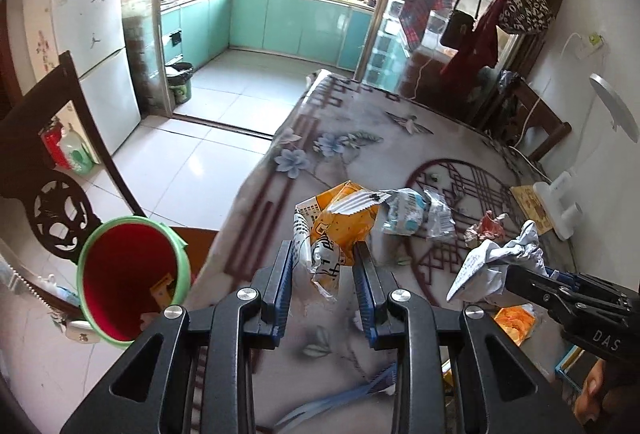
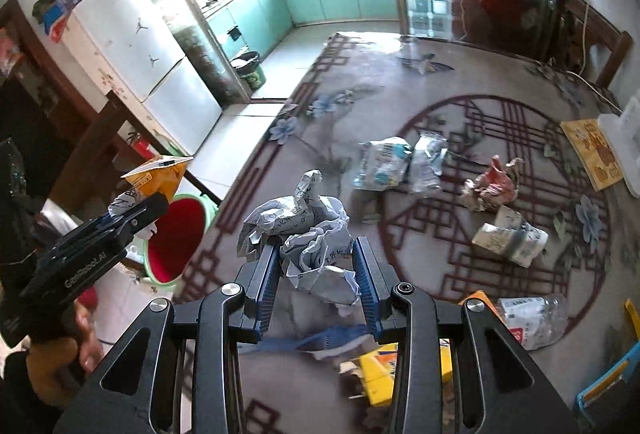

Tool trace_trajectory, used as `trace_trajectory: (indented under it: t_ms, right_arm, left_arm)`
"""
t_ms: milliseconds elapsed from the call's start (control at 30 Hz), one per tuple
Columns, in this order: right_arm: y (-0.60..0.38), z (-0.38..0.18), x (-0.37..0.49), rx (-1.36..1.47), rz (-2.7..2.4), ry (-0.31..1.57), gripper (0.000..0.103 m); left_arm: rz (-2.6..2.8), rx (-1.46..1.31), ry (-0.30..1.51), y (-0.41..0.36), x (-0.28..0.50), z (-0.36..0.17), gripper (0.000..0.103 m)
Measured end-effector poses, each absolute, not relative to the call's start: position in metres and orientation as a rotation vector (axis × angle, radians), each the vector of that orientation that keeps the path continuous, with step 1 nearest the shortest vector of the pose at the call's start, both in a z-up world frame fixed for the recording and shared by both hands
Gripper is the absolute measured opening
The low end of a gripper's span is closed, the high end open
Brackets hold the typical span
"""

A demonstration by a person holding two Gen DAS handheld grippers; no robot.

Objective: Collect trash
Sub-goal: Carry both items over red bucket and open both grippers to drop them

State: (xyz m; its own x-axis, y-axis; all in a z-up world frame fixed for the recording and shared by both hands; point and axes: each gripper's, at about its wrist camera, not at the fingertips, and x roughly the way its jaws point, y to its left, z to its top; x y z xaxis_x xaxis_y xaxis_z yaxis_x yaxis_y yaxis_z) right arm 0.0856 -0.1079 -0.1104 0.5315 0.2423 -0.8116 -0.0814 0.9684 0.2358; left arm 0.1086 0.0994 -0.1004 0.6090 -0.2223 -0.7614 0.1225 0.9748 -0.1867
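My left gripper [image 1: 324, 254] is shut on an orange and white snack wrapper [image 1: 340, 226] and holds it above the table near its left edge. It also shows in the right wrist view [image 2: 158, 175]. My right gripper [image 2: 316, 254] is shut on a crumpled ball of printed paper [image 2: 308, 230], lifted above the table; the paper also shows in the left wrist view [image 1: 496, 266]. A green bin with a red inside [image 1: 128, 274] stands on a chair beside the table's left edge, also in the right wrist view [image 2: 176, 242].
The patterned table [image 2: 440, 81] holds several pieces of trash: a white and blue plastic bag [image 2: 384, 161], a red wrapper [image 2: 492, 185], a crushed carton [image 2: 510, 238], a plastic bottle [image 2: 536, 318] and a yellow box [image 2: 380, 374]. A dark wooden chair [image 1: 56, 169] stands at left.
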Motion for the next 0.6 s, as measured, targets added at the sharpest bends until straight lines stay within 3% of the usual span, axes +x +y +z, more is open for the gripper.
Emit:
trace_trajectory:
  t_ms: [600]
  right_arm:
    - [-0.03, -0.113, 0.105, 0.12, 0.279, 1.004, 0.035]
  left_arm:
    - [-0.102, -0.177, 0.886, 0.186, 0.11, -0.101, 0.026]
